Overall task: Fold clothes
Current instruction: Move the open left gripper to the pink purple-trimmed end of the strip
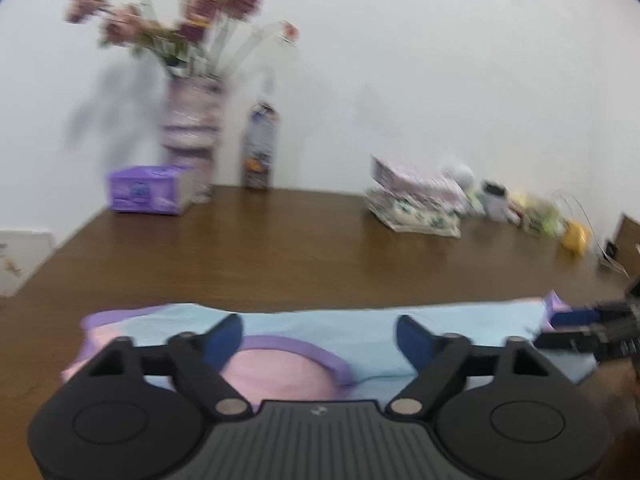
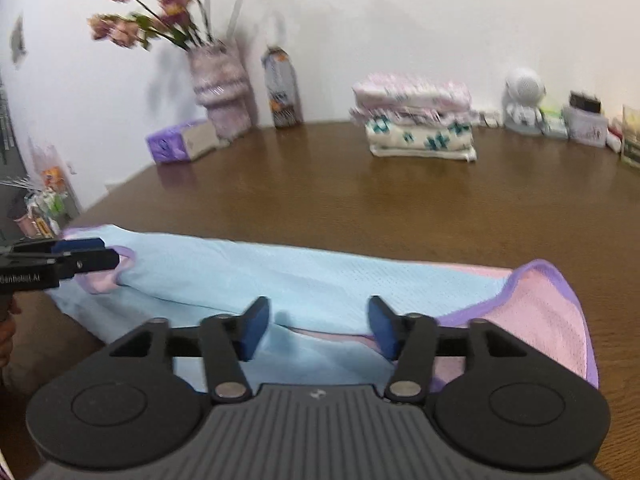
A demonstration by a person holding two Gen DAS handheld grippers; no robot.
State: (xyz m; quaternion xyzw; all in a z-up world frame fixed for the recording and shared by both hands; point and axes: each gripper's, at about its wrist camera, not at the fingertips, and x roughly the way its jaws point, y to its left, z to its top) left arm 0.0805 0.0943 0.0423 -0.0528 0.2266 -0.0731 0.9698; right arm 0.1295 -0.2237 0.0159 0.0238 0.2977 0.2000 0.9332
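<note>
Brown table [image 2: 320, 200] bears 1 pastel garment [image 2: 280, 276], 1 vase [image 2: 220, 88], 2 grippers with fingers released.

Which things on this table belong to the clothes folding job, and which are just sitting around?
Part of the job:
- blue, pink and purple garment
- left gripper, open over it
- right gripper, open over it

Just lying about:
- vase of flowers
- purple tissue box
- carton
- stack of folded cloths
- white figurine
</note>
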